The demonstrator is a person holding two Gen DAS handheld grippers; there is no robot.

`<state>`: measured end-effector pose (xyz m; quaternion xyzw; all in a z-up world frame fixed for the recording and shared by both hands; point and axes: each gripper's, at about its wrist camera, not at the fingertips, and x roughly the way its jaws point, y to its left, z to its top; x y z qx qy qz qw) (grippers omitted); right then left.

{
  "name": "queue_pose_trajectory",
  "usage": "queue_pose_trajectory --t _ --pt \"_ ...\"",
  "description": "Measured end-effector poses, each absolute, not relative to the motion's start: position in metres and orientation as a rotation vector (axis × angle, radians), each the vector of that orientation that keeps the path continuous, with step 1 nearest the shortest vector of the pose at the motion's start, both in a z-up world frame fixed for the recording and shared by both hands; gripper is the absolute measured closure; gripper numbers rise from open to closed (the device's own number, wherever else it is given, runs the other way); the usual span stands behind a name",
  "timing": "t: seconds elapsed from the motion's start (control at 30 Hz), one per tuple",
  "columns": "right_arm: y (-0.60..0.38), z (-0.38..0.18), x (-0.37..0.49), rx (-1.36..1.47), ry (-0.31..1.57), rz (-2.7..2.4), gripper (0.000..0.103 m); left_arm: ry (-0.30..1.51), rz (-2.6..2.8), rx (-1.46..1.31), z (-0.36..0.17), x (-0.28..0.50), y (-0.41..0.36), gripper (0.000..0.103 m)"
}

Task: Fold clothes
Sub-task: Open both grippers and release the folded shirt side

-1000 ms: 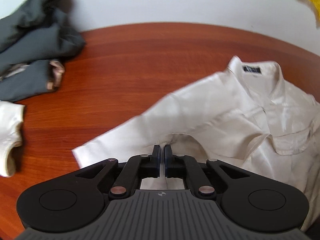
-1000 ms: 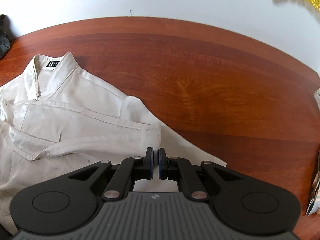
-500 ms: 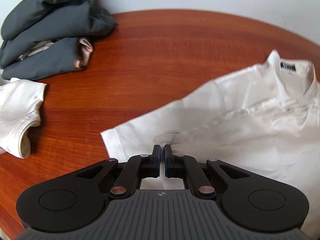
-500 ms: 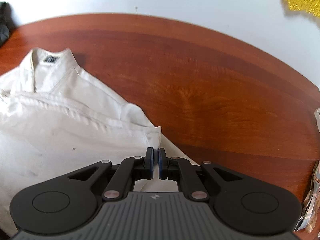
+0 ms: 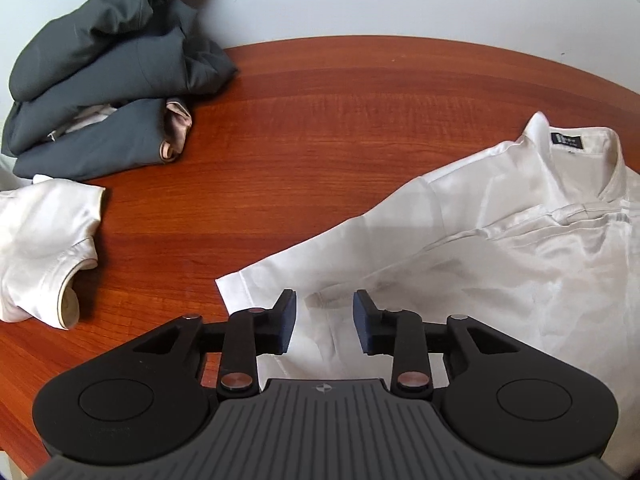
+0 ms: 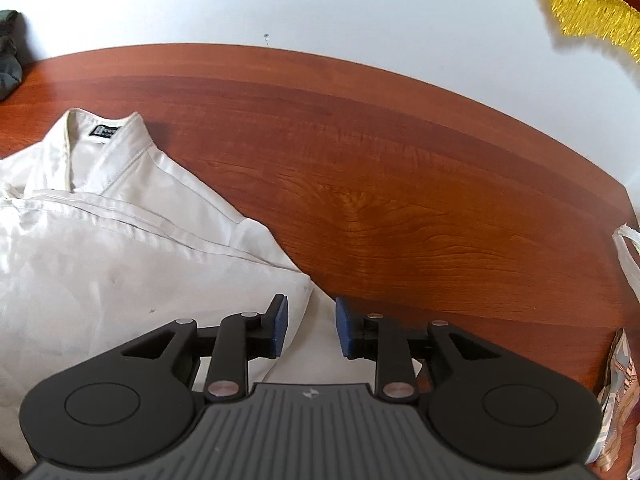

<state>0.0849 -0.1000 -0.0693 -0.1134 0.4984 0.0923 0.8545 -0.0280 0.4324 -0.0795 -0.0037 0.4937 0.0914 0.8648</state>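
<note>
A white collared shirt [image 5: 500,248] lies spread flat on the red-brown wooden table [image 5: 320,120], collar with a dark label toward the wall. My left gripper [image 5: 325,320] is open just above the shirt's left sleeve and underarm seam, holding nothing. The shirt also shows in the right wrist view [image 6: 120,256]. My right gripper [image 6: 310,326] is open over the shirt's right sleeve edge, holding nothing.
A pile of dark grey garments [image 5: 108,76] lies at the far left by the wall, a crumpled white garment [image 5: 44,248] in front of it. Plastic bags [image 6: 624,320] sit at the table's right edge. A yellow-fringed cloth [image 6: 588,4] hangs on the wall.
Both grippers were shut on the shirt near the sleeves and have opened, letting it go. The shirt has been laid down flatter on the table.
</note>
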Motion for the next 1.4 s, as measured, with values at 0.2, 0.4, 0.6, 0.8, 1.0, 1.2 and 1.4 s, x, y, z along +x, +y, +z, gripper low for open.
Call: queue_pose_trajectory --t 0.2,0.4,0.6,0.8,1.0,1.2,1.4 --pt "-0.104 -0.059 0.065 -0.239 1.044 0.203 0.067 1.026 0.162 0.021 -0.071 -0.049 0.423 0.063" --pt "-0.113 -0.057 0.039 -0.227 1.052 0.181 0.064 1.027 0.139 0.017 -0.062 -0.073 0.405 0.062" --pt "-0.124 -0.056 0.013 -0.208 1.071 0.145 0.064 1.039 0.057 0.018 -0.055 -0.089 0.373 0.061" --pt "-0.132 -0.054 -0.007 -0.198 1.079 0.106 0.064 1.043 -0.058 0.078 -0.052 -0.096 0.334 0.059" --pt "-0.141 -0.053 -0.013 -0.192 1.066 0.073 0.064 1.036 -0.152 0.132 -0.046 -0.101 0.289 0.057" --pt "-0.158 -0.061 0.000 -0.202 1.056 0.122 0.064 1.004 -0.170 0.173 -0.042 -0.104 0.239 0.057" --pt "-0.177 -0.077 0.025 -0.240 1.077 0.229 0.064 1.009 -0.148 0.149 -0.052 -0.113 0.180 0.057"
